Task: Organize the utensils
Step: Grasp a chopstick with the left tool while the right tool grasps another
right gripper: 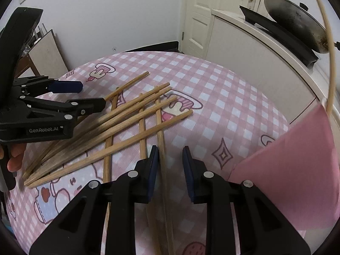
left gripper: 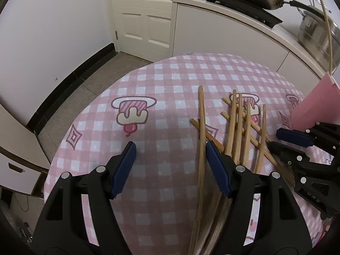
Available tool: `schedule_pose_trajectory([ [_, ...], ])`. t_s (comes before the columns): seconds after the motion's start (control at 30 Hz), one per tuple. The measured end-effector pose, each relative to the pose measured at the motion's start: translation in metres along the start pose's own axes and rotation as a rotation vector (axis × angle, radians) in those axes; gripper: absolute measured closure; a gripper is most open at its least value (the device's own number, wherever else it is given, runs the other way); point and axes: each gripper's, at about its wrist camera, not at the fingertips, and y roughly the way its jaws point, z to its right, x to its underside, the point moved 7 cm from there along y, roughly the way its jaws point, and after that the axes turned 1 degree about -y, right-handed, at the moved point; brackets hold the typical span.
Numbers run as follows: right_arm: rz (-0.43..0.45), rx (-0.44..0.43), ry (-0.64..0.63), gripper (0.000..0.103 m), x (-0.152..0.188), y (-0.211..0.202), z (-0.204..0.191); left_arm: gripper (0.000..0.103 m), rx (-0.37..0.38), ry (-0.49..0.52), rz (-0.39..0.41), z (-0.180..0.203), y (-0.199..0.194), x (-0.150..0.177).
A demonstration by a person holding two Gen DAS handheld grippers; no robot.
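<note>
A loose heap of light wooden chopsticks is lying crisscrossed on the table with the pink-and-white checked cartoon cloth, near its right side as the left wrist camera sees it. The left gripper, black with blue ribbed pads, is hovering with its jaws standing wide apart; one long chopstick is running between them close to the right pad, and nothing is pressing on it. Its lower end is disappearing under the gripper body, blurred.

The right gripper is standing with a narrow gap between its pads. A single chopstick is passing through that gap just beside the left pad; whether the pad is touching it is hard to tell, and the right pad is standing clear of it. Further down the stick is smearing into blur.

A flat pink container is cut off by the right edge, its shape unclear, with one pale stick rising out of it. Fingers are showing under the left gripper's handle, mostly hidden.
</note>
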Motion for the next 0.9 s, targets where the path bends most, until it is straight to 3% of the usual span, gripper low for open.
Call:
schedule_pose_trajectory([
  [0.27, -0.006, -0.026, 0.018, 0.098, -0.008, 0.005, 0.000, 0.054, -0.015, 0.017, -0.020, 0.006, 0.007, -0.011],
  [0.37, -0.009, -0.028, 0.021, 0.098, -0.010, 0.006, 0.000, 0.065, -0.020, 0.017, -0.027, 0.008, 0.009, -0.016],
  [0.53, -0.021, -0.034, 0.035, 0.098, -0.015, 0.010, 0.000, 0.068, -0.028, 0.025, -0.042, 0.012, 0.014, -0.024],
  [0.73, -0.029, -0.031, 0.032, 0.098, -0.018, 0.012, -0.003, 0.096, -0.023, 0.036, -0.035, 0.020, 0.017, -0.028],
  [0.9, 0.004, -0.020, 0.035, 0.099, -0.017, 0.002, -0.005, 0.097, -0.021, 0.012, -0.014, 0.020, 0.008, -0.023],
])
